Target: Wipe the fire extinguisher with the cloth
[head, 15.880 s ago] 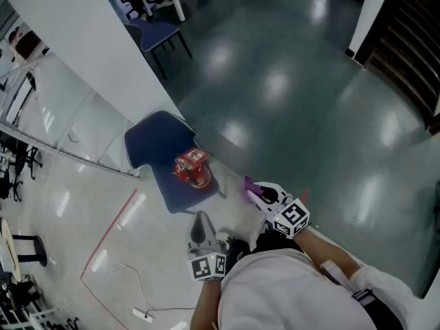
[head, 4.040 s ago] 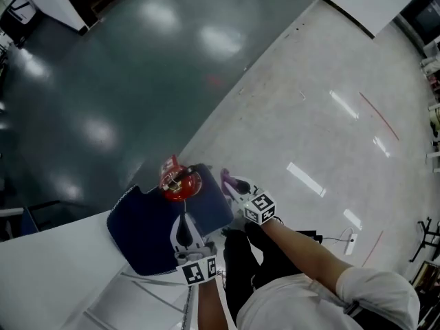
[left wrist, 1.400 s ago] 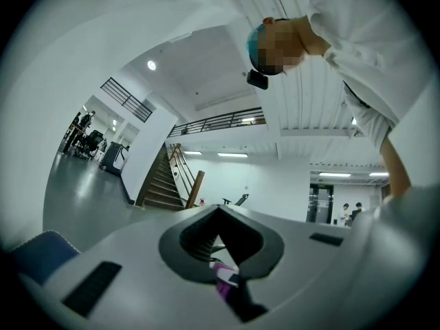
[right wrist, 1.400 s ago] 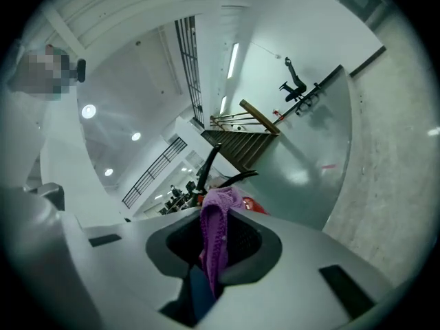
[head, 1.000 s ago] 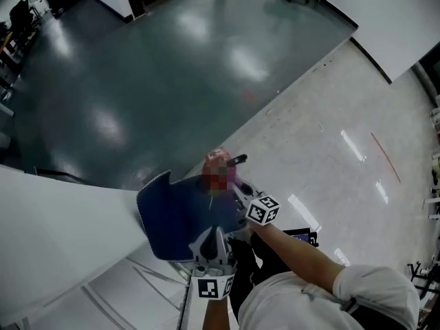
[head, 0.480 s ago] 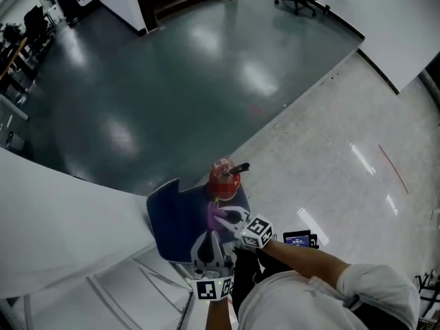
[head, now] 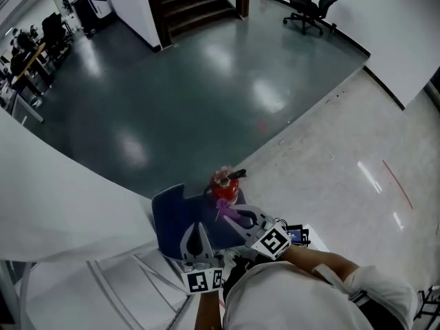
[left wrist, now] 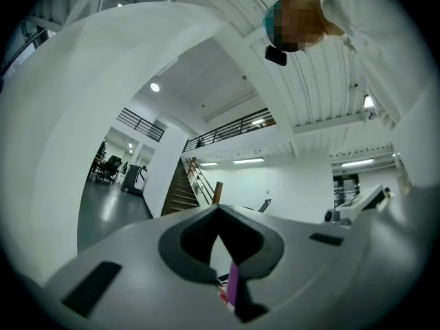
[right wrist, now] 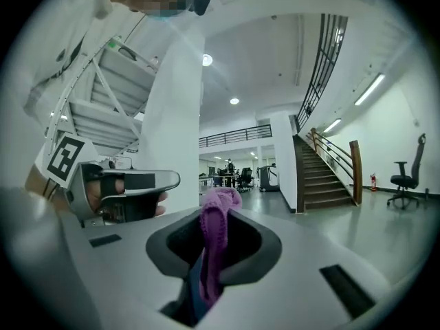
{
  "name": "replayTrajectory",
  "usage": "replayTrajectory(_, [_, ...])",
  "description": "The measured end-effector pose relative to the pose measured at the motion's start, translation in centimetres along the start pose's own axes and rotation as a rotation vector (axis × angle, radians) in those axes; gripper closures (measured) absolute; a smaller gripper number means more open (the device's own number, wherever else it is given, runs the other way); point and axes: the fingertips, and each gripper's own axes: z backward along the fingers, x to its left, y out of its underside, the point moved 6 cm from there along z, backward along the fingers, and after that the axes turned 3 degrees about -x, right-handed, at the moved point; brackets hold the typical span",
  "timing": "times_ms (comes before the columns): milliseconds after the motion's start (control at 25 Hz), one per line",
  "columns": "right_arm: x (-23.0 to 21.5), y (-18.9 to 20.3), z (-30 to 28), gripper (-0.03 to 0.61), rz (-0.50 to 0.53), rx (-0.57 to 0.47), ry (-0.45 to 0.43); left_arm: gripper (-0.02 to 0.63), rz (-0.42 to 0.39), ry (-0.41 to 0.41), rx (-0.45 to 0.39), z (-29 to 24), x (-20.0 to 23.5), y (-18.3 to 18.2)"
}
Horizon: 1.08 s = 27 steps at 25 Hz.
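In the head view the red fire extinguisher (head: 225, 186) stands upright at the far edge of a dark blue chair seat (head: 172, 215). Just short of it is my right gripper (head: 237, 216), shut on a purple cloth (head: 227, 212); cloth and extinguisher look slightly apart. In the right gripper view the cloth (right wrist: 216, 232) bunches up out of the shut jaws of that gripper (right wrist: 212, 256). My left gripper (head: 196, 241) hovers over the seat's near side, jaws together and empty. The left gripper view shows that gripper (left wrist: 220, 220) shut, with a purple sliver in the slit.
A white curved wall (head: 62, 198) fills the left. White stair treads (head: 117, 287) lie at the lower left. A small device with a blue screen (head: 298, 236) lies on the pale floor. Far off are wooden stairs (head: 196, 2) and an office chair (head: 317, 5).
The right gripper with the cloth has come off the extinguisher's top and drawn back toward me. The left gripper stays over the seat. The head view has tilted up.
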Motion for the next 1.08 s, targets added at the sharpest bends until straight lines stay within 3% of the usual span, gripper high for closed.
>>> replayTrajectory(280, [0.7, 0.0, 2.8, 0.523, -0.022, 0.042, -0.022, 0.609, 0.016, -0.018, 0.054, 0.6, -1.7, 0.5])
replayTrajectory(600, [0.8, -1.3, 2.7, 0.523, 0.011, 0.01, -0.043, 0.609, 0.014, -0.036, 0.098, 0.8, -2.6, 1.5])
replayTrajectory(1080, [0.5, -1.0, 3.0, 0.523, -0.006, 0.021, -0.064, 0.607, 0.001, -0.066, 0.096, 1.0, -3.3, 1.4])
